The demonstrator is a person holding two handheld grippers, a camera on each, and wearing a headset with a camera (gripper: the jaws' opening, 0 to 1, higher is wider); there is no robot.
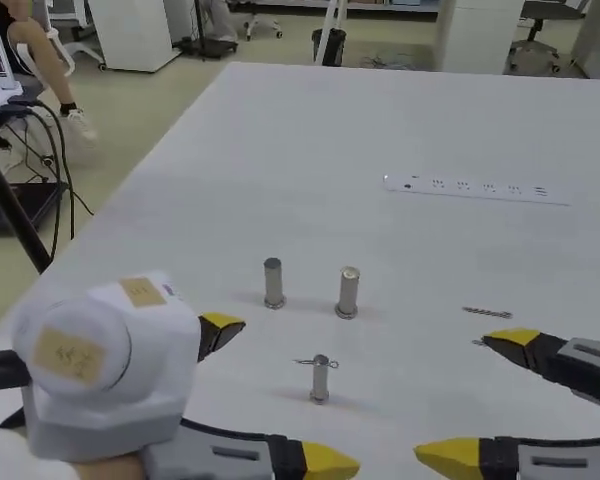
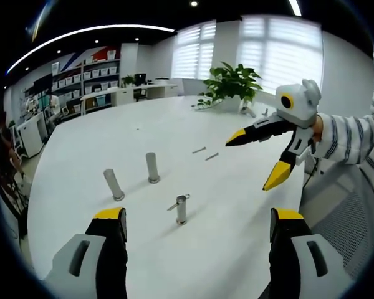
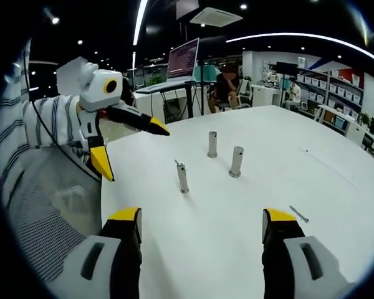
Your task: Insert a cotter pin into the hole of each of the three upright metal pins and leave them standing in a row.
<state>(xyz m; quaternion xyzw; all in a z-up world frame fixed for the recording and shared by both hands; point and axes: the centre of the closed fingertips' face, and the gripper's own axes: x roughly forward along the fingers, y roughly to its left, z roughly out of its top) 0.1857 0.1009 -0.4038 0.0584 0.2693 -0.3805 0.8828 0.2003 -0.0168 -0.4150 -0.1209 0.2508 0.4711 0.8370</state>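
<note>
Two pins left, and they could tip over

The left claw [image 3: 137, 154] and the right claw [image 2: 247, 164] are both wide open and hold nothing. The near pin [image 1: 320, 380] has its cotter pin [image 1: 313, 362] in. One back pin [image 1: 273, 283] and the other back pin [image 1: 348, 292] stand bare. A loose cotter pin [image 1: 488, 313] lies flat on the table [image 1: 310, 150] near the right claw (thin, so it may slip out). A hard push could knock a pin down.
</note>
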